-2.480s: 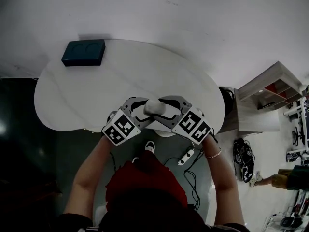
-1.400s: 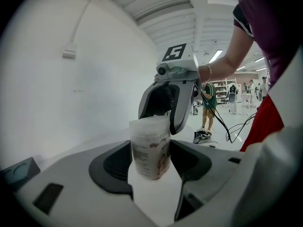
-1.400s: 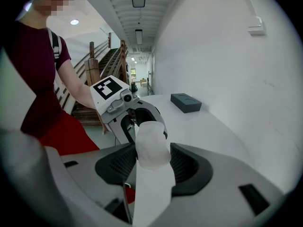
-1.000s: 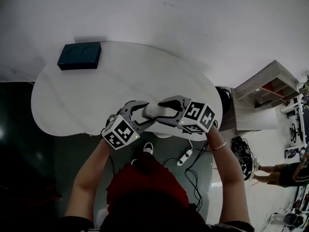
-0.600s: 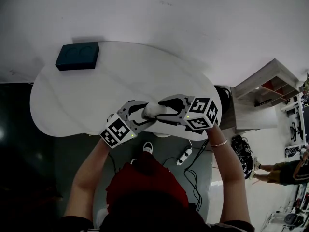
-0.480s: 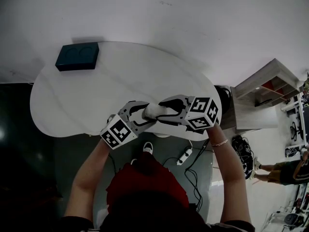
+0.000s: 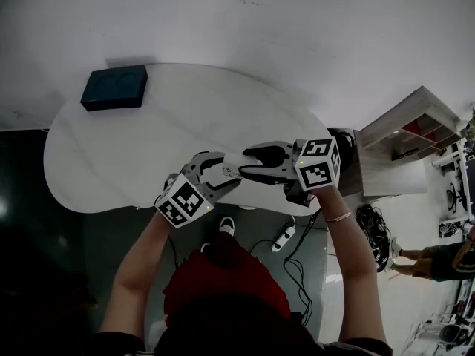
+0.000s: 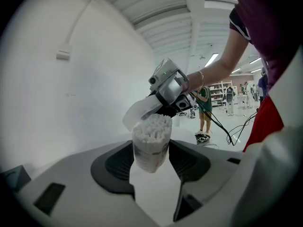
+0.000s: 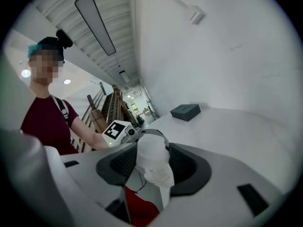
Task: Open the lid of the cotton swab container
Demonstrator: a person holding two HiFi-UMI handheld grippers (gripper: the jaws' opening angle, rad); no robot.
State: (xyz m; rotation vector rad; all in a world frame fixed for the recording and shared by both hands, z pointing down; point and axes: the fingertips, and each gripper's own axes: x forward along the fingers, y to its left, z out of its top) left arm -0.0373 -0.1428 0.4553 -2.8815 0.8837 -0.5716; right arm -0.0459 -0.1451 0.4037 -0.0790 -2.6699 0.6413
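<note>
- Dark box (image 7: 115, 87): far-left corner of the worktop (image 7: 148, 147). No writing can be read.
- Left claw (image 8: 150, 159): jaws closing, clamped on the cotton swab container (image 8: 151, 143).
  - Position: held in the air near the worktop's near edge, with the swabs exposed.
  - Label: a faint band, unreadable.
  - Risk: a tighter squeeze could buckle the thin wall, and any tilt could spill swabs onto the floor.
- Lid (image 8: 138, 113): tilted just beside the swab tips and pinched in the right claw (image 9: 154, 164), whose jaws are closing.
  - Risk: the lid could slip from the grip.
- Marker cubes: patterns only, no words.
</note>
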